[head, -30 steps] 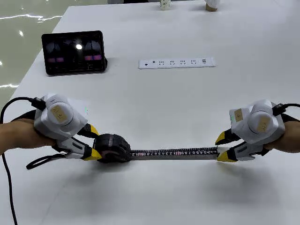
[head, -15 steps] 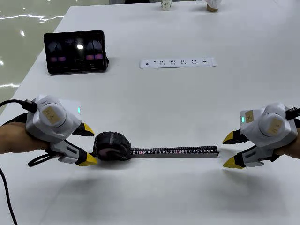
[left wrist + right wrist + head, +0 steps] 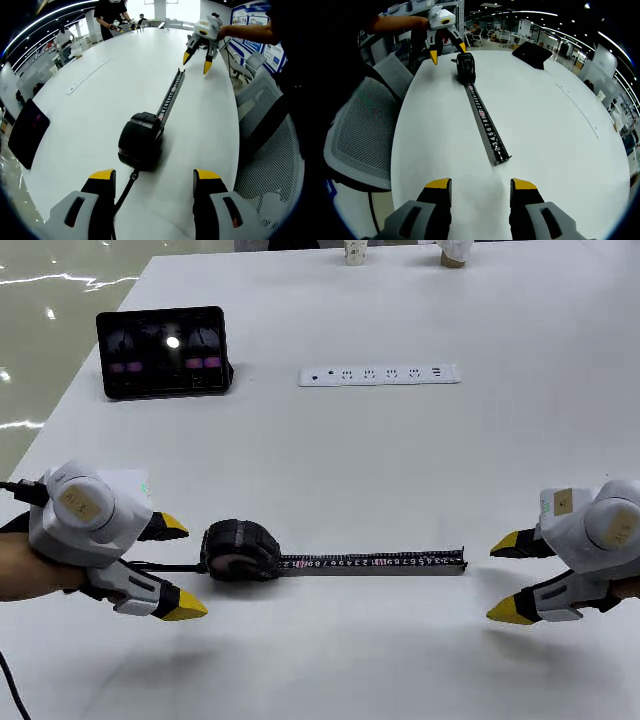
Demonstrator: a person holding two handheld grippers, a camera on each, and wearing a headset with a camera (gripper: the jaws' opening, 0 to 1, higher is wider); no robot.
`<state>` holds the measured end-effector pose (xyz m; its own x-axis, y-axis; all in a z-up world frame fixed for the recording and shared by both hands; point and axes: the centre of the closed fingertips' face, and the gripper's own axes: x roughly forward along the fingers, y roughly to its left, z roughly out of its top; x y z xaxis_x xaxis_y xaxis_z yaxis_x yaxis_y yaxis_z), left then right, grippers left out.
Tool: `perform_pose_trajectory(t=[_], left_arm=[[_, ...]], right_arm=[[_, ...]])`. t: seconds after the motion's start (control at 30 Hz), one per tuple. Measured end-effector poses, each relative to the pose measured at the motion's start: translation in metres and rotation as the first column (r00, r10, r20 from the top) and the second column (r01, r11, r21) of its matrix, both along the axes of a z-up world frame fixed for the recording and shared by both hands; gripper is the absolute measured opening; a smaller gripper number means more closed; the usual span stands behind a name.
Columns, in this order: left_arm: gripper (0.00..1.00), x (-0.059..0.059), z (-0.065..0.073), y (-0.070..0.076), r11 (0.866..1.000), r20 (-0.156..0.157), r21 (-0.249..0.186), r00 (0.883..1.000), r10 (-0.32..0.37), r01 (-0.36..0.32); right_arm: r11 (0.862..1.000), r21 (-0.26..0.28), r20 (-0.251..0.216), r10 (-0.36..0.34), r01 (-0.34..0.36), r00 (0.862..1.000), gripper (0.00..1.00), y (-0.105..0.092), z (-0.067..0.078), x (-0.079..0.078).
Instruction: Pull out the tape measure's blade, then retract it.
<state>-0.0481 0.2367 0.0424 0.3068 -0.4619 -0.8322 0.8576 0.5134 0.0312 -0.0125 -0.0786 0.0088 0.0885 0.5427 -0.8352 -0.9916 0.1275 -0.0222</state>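
A black tape measure (image 3: 240, 551) lies on the white table (image 3: 400, 460), its blade (image 3: 375, 562) pulled out to the right and lying flat. My left gripper (image 3: 178, 565) stands open just left of the case, touching nothing. My right gripper (image 3: 512, 577) is open a little right of the blade's hook end. In the left gripper view the case (image 3: 141, 140) sits ahead of the open jaws, its strap (image 3: 125, 190) trailing between them, and the right gripper (image 3: 197, 56) shows far off. The right gripper view has the blade tip (image 3: 501, 159) just beyond my open jaws.
A dark tablet (image 3: 164, 350) stands at the back left and a white power strip (image 3: 380, 374) lies behind the tape. Paper cups (image 3: 355, 250) sit at the far edge. A mesh chair (image 3: 357, 135) stands beside the table's near side.
Both grippers have let go and drawn apart: the left opened off the case and moved left, the right released the blade tip and moved right. The tape stays extended on the table.
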Motion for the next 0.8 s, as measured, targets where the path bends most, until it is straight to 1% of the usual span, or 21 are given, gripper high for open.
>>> perform_pose_trajectory(t=[0.17, 0.33, 0.37, 0.47, 0.53, 0.6, 0.63, 0.73, 0.8], left_arm=[[0.62, -0.008, -0.001, -0.002, 0.999, -0.007, -0.026, 0.999, 0.034, -0.035], [0.65, -0.015, -0.001, -0.006, 0.994, 0.000, -0.065, 0.997, 0.083, -0.083], [0.66, -0.016, 0.000, -0.007, 0.992, 0.008, -0.077, 0.994, 0.106, -0.105], [0.69, -0.019, 0.000, -0.011, 0.984, 0.020, -0.107, 0.989, 0.145, -0.142], [0.71, -0.022, -0.001, -0.013, 0.980, 0.021, -0.114, 0.986, 0.165, -0.161], [0.73, -0.024, -0.001, -0.014, 0.976, 0.022, -0.123, 0.983, 0.185, -0.181], [0.73, -0.026, 0.000, -0.015, 0.973, 0.025, -0.135, 0.981, 0.195, -0.190], [0.75, -0.029, 0.001, -0.016, 0.964, 0.029, -0.152, 0.974, 0.223, -0.217], [0.76, -0.030, 0.003, -0.017, 0.957, 0.033, -0.168, 0.969, 0.245, -0.236]], right_arm=[[0.999, 0.016, -0.011, -0.032, 0.033, 0.999, 0.47, -0.003, 0.000, -0.008], [0.995, 0.052, -0.021, -0.082, 0.083, 0.996, 0.51, -0.003, 0.004, -0.015], [0.994, 0.063, -0.022, -0.093, 0.094, 0.995, 0.51, -0.002, 0.005, -0.016], [0.988, 0.093, -0.025, -0.120, 0.122, 0.992, 0.53, 0.001, 0.008, -0.019], [0.983, 0.114, -0.032, -0.143, 0.145, 0.989, 0.55, 0.004, 0.011, -0.022], [0.980, 0.126, -0.032, -0.150, 0.153, 0.988, 0.57, 0.007, 0.014, -0.025], [0.979, 0.131, -0.035, -0.156, 0.159, 0.987, 0.57, 0.009, 0.016, -0.028], [0.974, 0.138, -0.037, -0.177, 0.180, 0.984, 0.60, 0.010, 0.015, -0.029], [0.966, 0.151, -0.045, -0.206, 0.211, 0.977, 0.63, 0.012, 0.017, -0.030]])
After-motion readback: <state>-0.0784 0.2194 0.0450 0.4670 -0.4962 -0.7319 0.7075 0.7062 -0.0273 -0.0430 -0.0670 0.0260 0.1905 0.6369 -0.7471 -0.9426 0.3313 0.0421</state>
